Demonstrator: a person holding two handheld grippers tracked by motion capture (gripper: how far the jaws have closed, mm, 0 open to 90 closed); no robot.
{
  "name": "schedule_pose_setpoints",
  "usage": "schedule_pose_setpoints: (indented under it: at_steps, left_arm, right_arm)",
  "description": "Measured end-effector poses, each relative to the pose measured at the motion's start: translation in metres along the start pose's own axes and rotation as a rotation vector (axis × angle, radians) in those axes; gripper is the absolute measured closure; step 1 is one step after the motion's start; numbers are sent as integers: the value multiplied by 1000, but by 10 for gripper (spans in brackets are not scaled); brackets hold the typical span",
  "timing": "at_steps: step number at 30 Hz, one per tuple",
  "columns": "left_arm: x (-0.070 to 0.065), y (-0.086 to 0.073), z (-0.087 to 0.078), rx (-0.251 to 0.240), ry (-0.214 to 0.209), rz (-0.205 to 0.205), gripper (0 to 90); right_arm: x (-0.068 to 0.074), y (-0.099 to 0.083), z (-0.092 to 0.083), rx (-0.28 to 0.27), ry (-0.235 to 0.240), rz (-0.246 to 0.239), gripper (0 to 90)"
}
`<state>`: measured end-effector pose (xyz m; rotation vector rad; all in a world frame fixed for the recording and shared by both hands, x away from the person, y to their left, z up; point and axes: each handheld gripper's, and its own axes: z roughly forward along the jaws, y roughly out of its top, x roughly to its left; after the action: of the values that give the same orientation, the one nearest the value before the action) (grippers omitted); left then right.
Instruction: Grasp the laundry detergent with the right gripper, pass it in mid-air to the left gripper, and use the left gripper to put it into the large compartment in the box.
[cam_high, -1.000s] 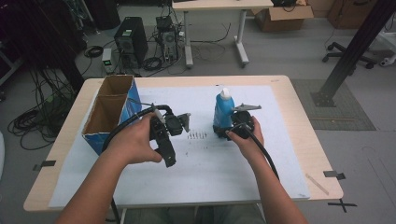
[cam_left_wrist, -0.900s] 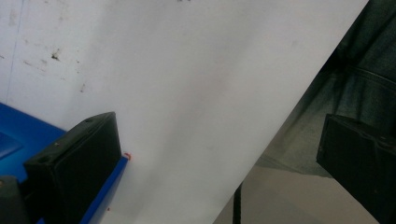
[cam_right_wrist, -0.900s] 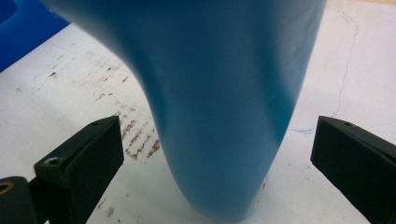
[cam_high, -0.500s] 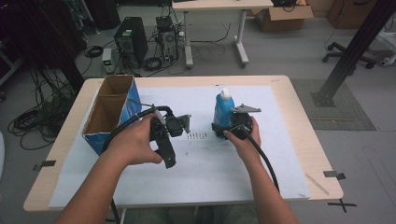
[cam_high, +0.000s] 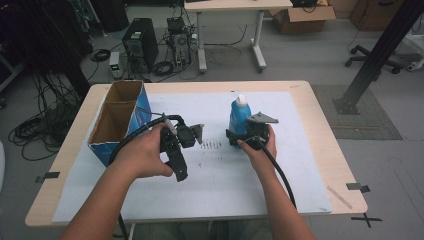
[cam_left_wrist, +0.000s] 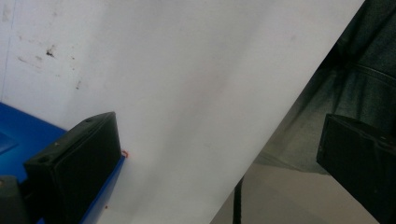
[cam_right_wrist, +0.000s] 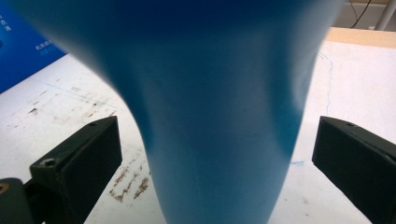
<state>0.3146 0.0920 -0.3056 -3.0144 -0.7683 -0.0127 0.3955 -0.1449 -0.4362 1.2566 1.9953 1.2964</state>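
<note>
A blue bottle (cam_high: 239, 117) with a white cap stands upright on the white sheet (cam_high: 300, 165), right of centre. My right gripper (cam_high: 239, 132) sits on the near side of it, open, one jaw on each side of the bottle's lower body. In the right gripper view the bottle (cam_right_wrist: 215, 116) stands between the two jaws of the right gripper (cam_right_wrist: 215, 172), with a gap on both sides. My left gripper (cam_high: 179, 165) is held left of centre, rolled on its side. In its own view the left gripper (cam_left_wrist: 224, 172) is open wide, with nothing between its jaws.
An open cardboard box (cam_high: 117, 120) with blue sides and two compartments stands at the table's left. Dark smudges (cam_high: 210, 145) mark the sheet between the grippers. The sheet's near edge and the person's trousers (cam_left_wrist: 355, 93) show in the left gripper view.
</note>
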Motion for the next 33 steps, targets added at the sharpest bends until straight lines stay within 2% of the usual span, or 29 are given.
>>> schedule_pose_setpoints:
  at_steps: [7,13,19,33]
  left_arm:
    - [-1,-1,1,4,-8,0,2]
    - [1,-2,1,3,-6,-1,2]
    - [1,-3,1,4,-4,-2,2]
    - [1,-5,1,4,2,-5,2]
  right_arm:
    - [-1,-3,7,-18,13,9,19]
    - [0,-4,7,-51,-4,16,25]
    - [0,-6,5,-86,-26,8,86]
    - [1,-9,6,-117,-62,6,176]
